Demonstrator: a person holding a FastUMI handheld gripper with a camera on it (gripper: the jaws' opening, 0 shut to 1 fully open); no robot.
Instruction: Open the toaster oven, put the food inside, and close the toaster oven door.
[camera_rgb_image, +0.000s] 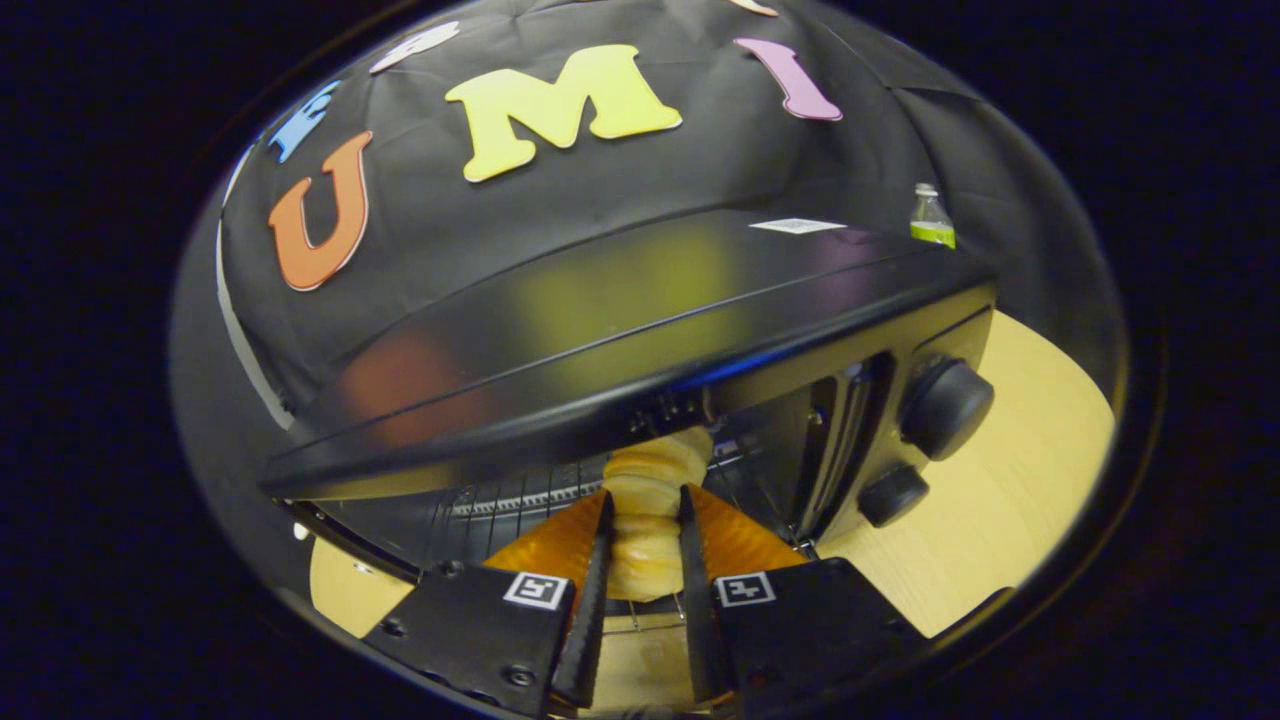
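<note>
Tongs (645, 545) clamped on the bread (648, 520), we hold it with both fingers pressed against its sides, its far end already past the oven (600, 330) mouth and above the rack (520, 495). We judge the bread light and soft, its ridged crust easy to crush, so a grip low on its middle with modest pressure suits it; squeezing harder would dent it. The oven stands on the worktop (1010, 470), its door down and open, two knobs (945, 405) on the panel right of the cavity. Beyond the oven's far right corner stands a small bottle (931, 217).
</note>
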